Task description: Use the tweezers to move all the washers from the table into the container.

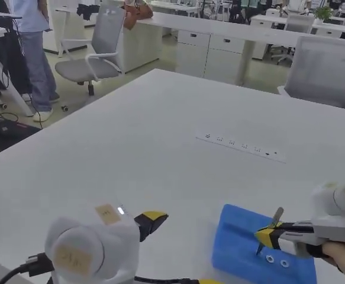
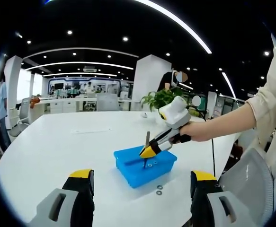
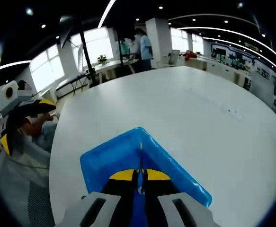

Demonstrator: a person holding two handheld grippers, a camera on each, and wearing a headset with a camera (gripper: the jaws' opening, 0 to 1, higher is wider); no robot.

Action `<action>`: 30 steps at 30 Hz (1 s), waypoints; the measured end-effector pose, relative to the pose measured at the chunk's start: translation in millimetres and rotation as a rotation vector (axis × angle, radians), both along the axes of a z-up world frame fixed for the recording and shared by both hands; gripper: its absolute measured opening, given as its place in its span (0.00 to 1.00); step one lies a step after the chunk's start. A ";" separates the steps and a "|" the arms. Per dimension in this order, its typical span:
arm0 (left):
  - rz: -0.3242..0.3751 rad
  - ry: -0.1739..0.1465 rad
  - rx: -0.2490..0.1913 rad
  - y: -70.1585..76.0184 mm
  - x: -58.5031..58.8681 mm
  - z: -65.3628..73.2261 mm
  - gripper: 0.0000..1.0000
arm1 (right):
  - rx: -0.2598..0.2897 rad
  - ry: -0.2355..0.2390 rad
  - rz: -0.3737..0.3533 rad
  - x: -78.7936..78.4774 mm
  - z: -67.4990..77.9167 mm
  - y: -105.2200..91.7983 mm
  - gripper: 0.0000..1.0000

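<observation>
While right tool (image 1: 265, 235) clamps tweezers (image 1: 277, 214), two washers (image 1: 270, 258) lie just below.

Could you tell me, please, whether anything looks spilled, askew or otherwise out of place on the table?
Nothing looks damaged or tipped. The blue container sits flat, and the right gripper holds the tweezers over it. Two washers lie on the table just outside the container.

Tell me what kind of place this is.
Probably an open-plan office: long white desks with drawer units, mesh swivel chairs, recessed ceiling lights and a socket strip set into the worktable.
</observation>
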State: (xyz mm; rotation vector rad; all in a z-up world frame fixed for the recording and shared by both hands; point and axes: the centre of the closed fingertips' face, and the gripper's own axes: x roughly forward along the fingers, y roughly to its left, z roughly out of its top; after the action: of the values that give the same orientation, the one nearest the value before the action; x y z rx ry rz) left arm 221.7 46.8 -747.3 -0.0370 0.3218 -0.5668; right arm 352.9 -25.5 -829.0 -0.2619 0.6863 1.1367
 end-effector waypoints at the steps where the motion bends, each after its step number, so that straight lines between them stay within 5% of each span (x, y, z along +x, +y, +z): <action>1: -0.001 0.000 0.002 -0.3 -0.2 -0.2 0.85 | -0.007 0.020 -0.008 2.3 -2.6 -3.7 0.03; 10: 0.000 -0.001 0.006 -0.2 -0.1 -0.4 0.85 | 0.022 0.000 -0.022 5.6 -1.5 -12.2 0.04; 21: -0.010 0.011 0.015 -1.3 -0.6 -3.2 0.84 | 0.086 -0.078 0.017 -25.9 47.3 -12.6 0.04; 30: -0.017 0.020 0.020 -2.2 -1.1 -5.4 0.84 | 0.193 -0.069 0.040 -49.9 72.2 -4.9 0.04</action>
State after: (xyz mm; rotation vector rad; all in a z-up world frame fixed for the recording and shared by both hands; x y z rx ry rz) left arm 220.6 44.7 -752.7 -0.0208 0.3478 -0.5798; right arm 303.0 -30.4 -756.8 -0.1499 0.5084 1.2175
